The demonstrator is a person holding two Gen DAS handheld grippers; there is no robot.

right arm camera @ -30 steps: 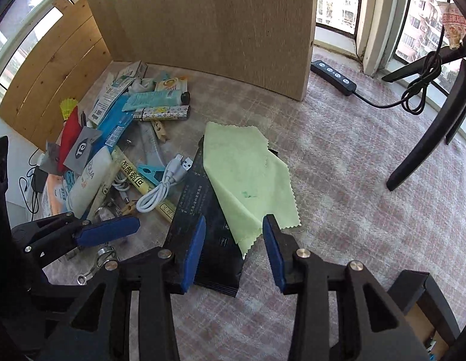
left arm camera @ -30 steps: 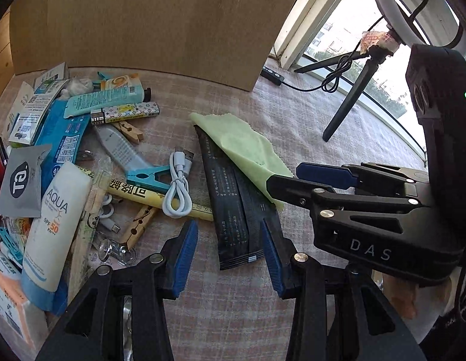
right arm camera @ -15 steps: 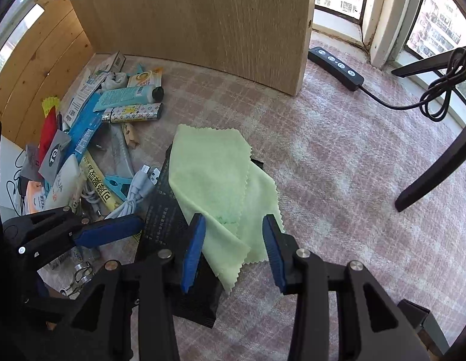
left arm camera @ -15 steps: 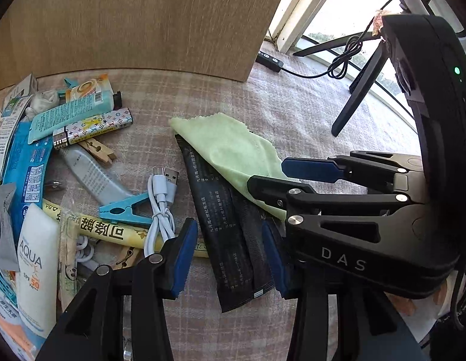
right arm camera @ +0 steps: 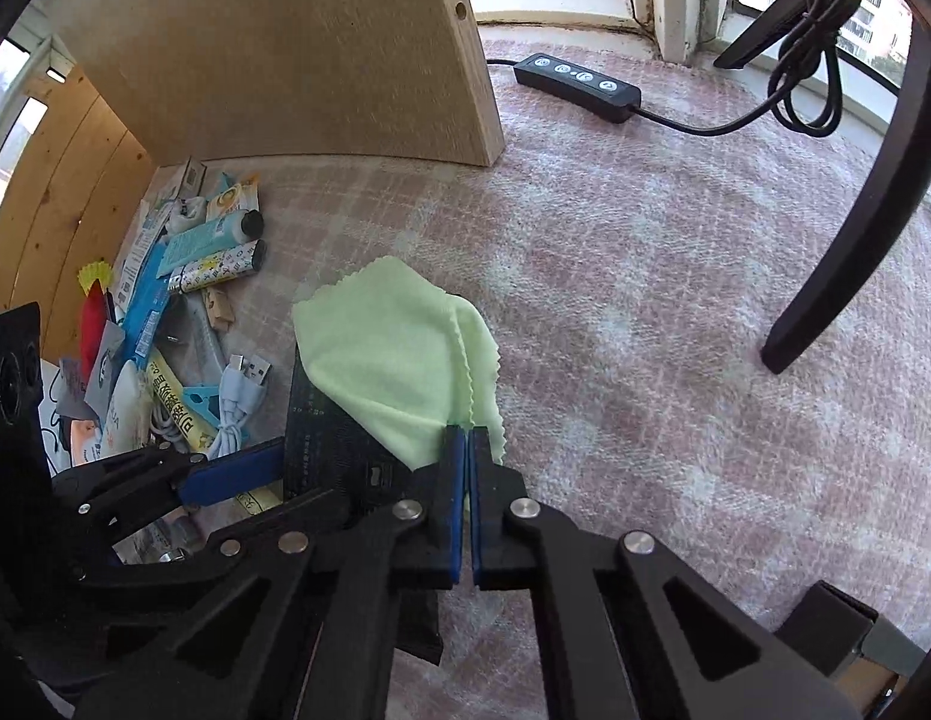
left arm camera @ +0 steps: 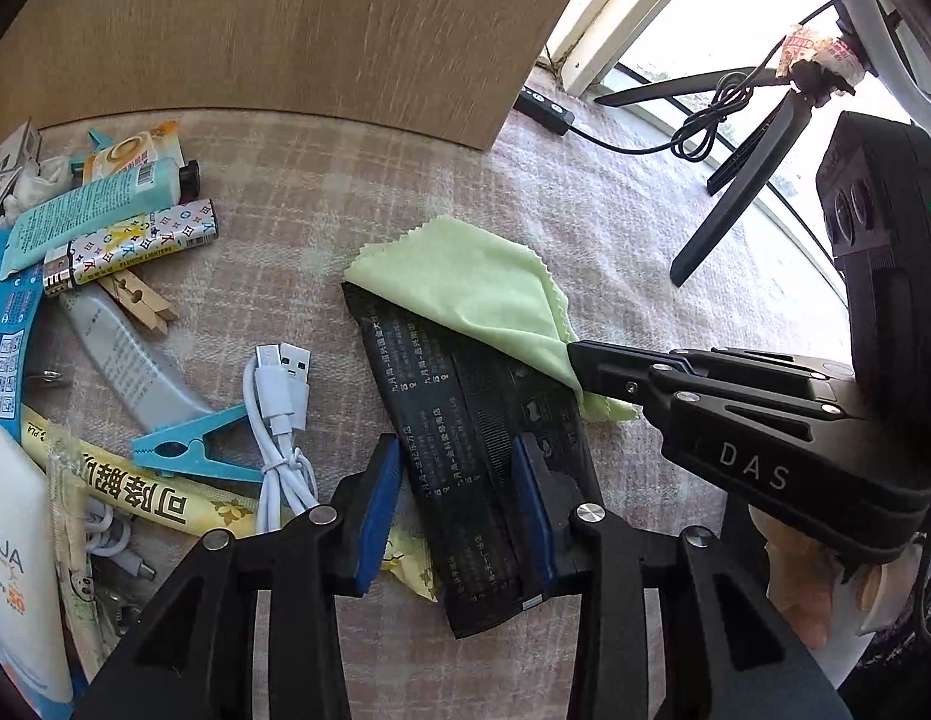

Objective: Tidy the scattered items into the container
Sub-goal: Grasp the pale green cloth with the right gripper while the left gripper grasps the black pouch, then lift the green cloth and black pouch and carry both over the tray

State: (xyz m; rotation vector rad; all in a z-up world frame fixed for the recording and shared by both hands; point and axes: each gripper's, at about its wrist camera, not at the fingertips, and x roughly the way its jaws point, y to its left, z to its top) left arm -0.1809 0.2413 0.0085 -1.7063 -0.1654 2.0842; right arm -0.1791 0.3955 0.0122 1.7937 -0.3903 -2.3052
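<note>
1. The right claw [right arm camera: 467, 483] is pinched tight on the near edge of the green cloth [right arm camera: 393, 354], its blue pads pressed together; its body reads "DAS".
2. The cloth lies folded over the far end of a black packet [left arm camera: 465, 420] printed with Chinese text, on the plaid table [right arm camera: 645, 300].
3. The left claw [left arm camera: 459, 516] is spread wide, straddling the packet's near end without clamping it.
4. At 9 o'clock of the packet, in the left wrist view: a white USB cable [left arm camera: 279, 408], a blue clip [left arm camera: 189, 450], and a lighter [left arm camera: 129, 246] marked "FASHION LIGHTERS".
5. A white tube [left arm camera: 15, 570] at 8 o'clock reads "AQUA" and "SPF 50".
</note>
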